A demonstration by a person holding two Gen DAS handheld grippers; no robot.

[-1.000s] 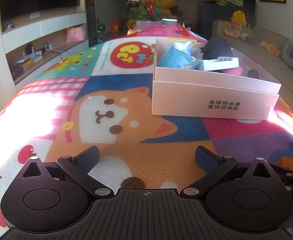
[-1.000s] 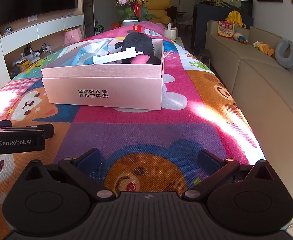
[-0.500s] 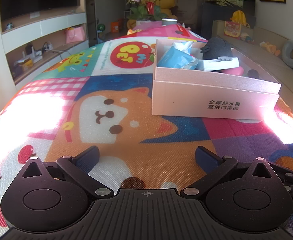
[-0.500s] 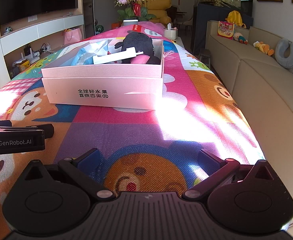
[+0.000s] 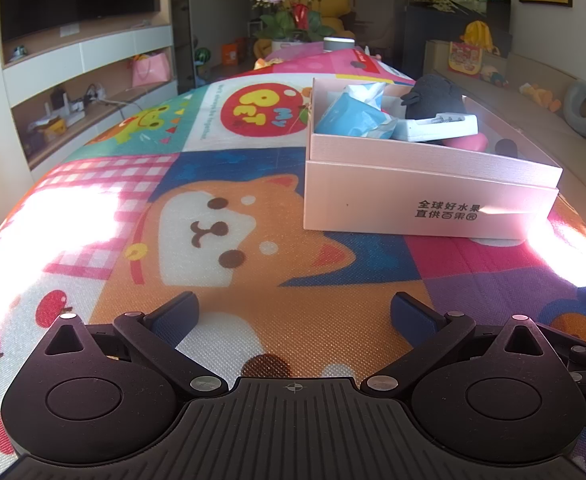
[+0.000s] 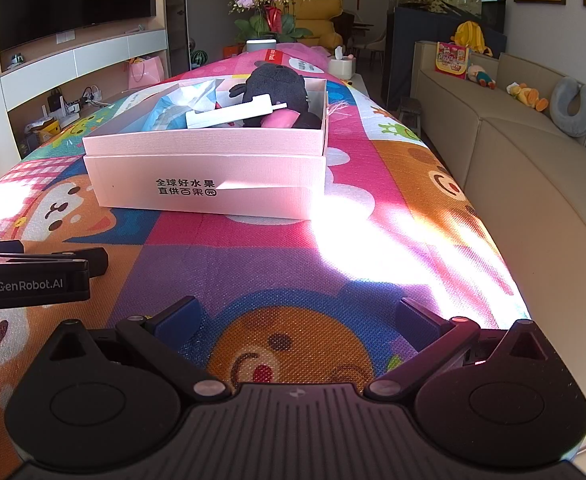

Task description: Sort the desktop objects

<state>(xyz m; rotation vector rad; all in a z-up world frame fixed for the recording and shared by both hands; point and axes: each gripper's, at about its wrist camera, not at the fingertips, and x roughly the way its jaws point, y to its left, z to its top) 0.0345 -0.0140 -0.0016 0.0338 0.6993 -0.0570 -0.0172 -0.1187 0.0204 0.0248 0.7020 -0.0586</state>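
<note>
A pink cardboard box [image 5: 429, 196] stands on the cartoon-print table cover [image 5: 213, 232], ahead and right of my left gripper [image 5: 295, 312]. It holds a blue packet [image 5: 353, 116], a white flat case [image 5: 437, 126], a black plush item [image 5: 433, 94] and a pink object [image 5: 467, 143]. In the right wrist view the box [image 6: 205, 188] stands ahead and left of my right gripper [image 6: 297, 316], with the white case [image 6: 229, 114] and black plush [image 6: 275, 88] inside. Both grippers are open, empty and low over the cover. The left gripper's side [image 6: 33, 276] shows at the left.
A beige sofa [image 6: 533, 168] runs along the table's right edge. A flower pot [image 6: 269, 20] and a tissue box [image 6: 341, 66] stand at the far end. A TV shelf wall [image 5: 85, 60] is on the left. Bright sun patches lie on the cover.
Neither gripper has moved. The sunlit patch beside the box has grown brighter and wider.
</note>
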